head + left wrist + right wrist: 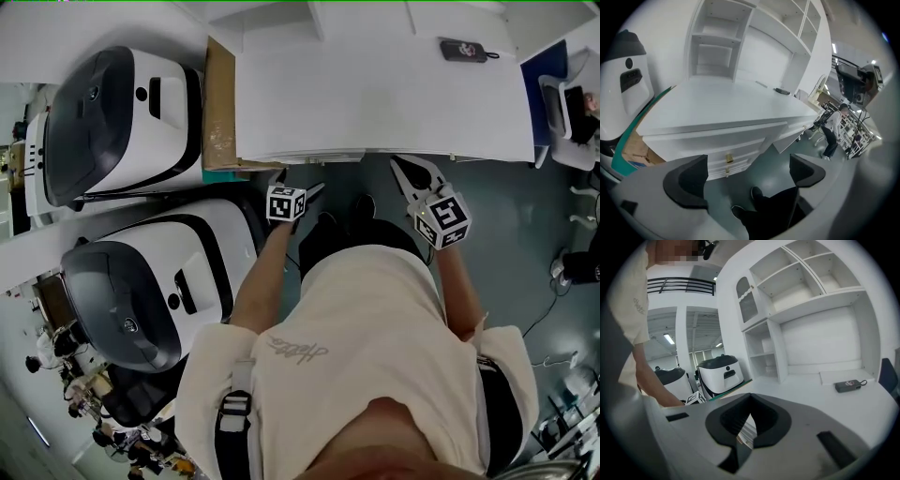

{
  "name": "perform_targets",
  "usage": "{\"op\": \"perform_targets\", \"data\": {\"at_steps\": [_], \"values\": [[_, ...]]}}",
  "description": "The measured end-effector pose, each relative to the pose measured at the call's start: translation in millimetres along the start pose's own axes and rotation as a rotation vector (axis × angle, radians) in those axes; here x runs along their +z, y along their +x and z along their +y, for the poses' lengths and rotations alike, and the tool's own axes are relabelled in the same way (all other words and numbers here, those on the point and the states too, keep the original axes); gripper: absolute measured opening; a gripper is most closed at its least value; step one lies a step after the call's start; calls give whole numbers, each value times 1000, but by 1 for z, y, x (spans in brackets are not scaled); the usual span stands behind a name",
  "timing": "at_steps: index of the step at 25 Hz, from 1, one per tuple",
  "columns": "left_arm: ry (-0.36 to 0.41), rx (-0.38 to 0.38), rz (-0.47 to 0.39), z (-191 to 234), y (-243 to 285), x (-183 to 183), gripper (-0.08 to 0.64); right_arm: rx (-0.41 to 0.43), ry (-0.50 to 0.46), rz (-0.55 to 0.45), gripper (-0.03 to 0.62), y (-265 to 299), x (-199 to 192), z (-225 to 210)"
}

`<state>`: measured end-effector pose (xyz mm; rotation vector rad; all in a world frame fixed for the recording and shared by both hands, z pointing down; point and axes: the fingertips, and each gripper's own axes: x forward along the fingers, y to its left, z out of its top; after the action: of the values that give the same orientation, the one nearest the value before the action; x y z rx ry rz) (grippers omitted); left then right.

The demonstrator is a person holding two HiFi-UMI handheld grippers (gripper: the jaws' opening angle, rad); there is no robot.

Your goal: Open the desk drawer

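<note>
So the desk drawer (745, 151) only really turns up in the left gripper view: a stack of white fronts right under the front lip of the desk (731, 108), each with a little brass knob (729, 158). That stack sits a bit left of centre, just past the gap between the jaws. From the head view I get nothing of the drawer, just the white top of the desk (375, 94) from straight above, since the fronts tuck under its edge. That view does show both tools hanging in front of that edge, over the dark floor. The left gripper (298, 184) is spread wide, and its own camera confirms it, so the left gripper (747, 176) has got hold of nothing, only floor and my operator's shoes (757, 193) between the pads, with the knobs well clear of them. The right gripper (749, 401) has its pads pinched together at the tips and it's empty too. From above, the right gripper (401, 167) sits just off the desk edge. Only the two gripper views show the open white shelving (801, 268) standing on the desk. There's also a small black gadget (466, 50) lying far back on the desktop.
</note>
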<state>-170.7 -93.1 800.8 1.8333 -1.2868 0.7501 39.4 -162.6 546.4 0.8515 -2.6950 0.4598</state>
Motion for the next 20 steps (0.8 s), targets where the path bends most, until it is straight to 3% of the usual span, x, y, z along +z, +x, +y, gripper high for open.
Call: {"op": "perform_targets", "data": {"at_steps": [5, 9, 12, 14, 20], "values": [[-119, -13, 45, 13, 27, -10, 558, -34, 20, 26, -2, -10, -15, -14], [-142, -4, 77, 20, 44, -14, 557, -53, 43, 39, -2, -15, -23, -24], [-131, 6, 102, 24, 55, -13, 491, -62, 68, 48, -2, -17, -32, -29], [-140, 6, 110, 23, 61, -12, 489, -59, 75, 61, -2, -17, -38, -29], [-249, 10, 142, 36, 82, -24, 486, -31, 78, 91, -2, -11, -48, -27]]}}
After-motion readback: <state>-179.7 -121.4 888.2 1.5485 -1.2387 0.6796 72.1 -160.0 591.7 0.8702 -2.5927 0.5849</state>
